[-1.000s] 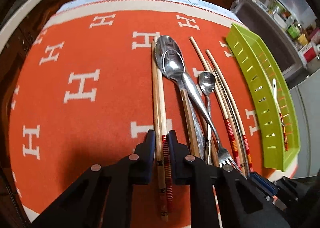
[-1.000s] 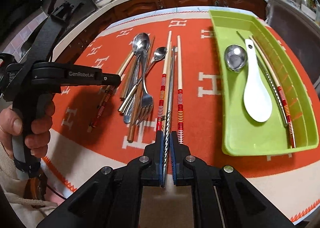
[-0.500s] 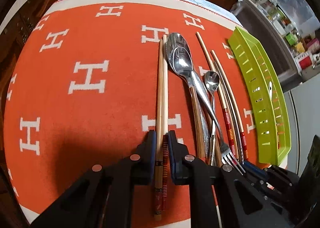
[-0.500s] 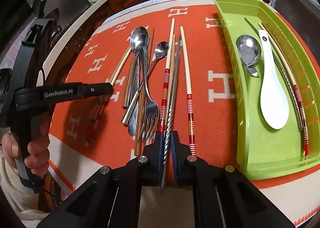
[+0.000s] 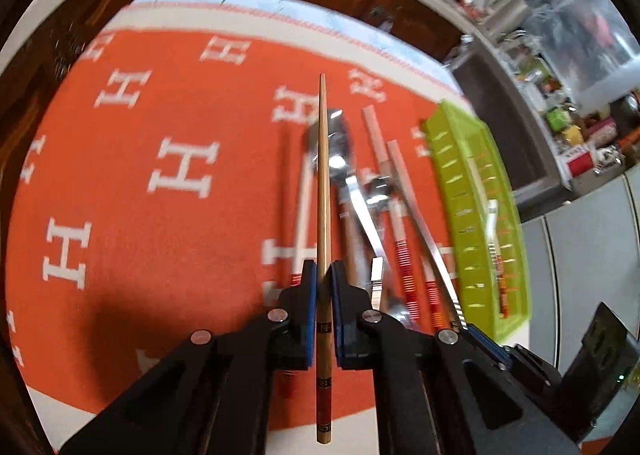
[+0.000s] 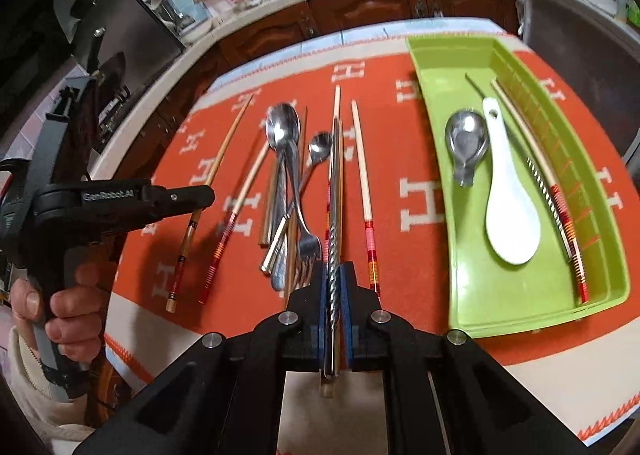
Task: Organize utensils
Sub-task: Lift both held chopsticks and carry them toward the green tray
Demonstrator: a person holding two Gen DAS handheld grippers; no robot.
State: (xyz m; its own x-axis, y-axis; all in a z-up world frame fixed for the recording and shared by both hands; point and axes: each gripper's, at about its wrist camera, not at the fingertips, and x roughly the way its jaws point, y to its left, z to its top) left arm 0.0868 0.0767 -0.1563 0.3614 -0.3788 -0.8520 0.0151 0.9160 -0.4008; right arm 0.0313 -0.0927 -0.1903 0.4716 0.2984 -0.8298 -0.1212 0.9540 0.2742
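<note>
Through the left wrist I see my left gripper (image 5: 323,275) pinching one wooden chopstick (image 5: 323,191), lifted over the cloth (image 5: 160,255). Blurred cutlery lies just right; open orange cloth spreads left. The tray (image 5: 476,215) sits far right.

Through the right wrist, my right gripper (image 6: 334,275) clamps one twisted metal chopstick (image 6: 333,223). Ahead-right the tray (image 6: 520,307) holds two spoons and two chopsticks; bare cloth lies between.
</note>
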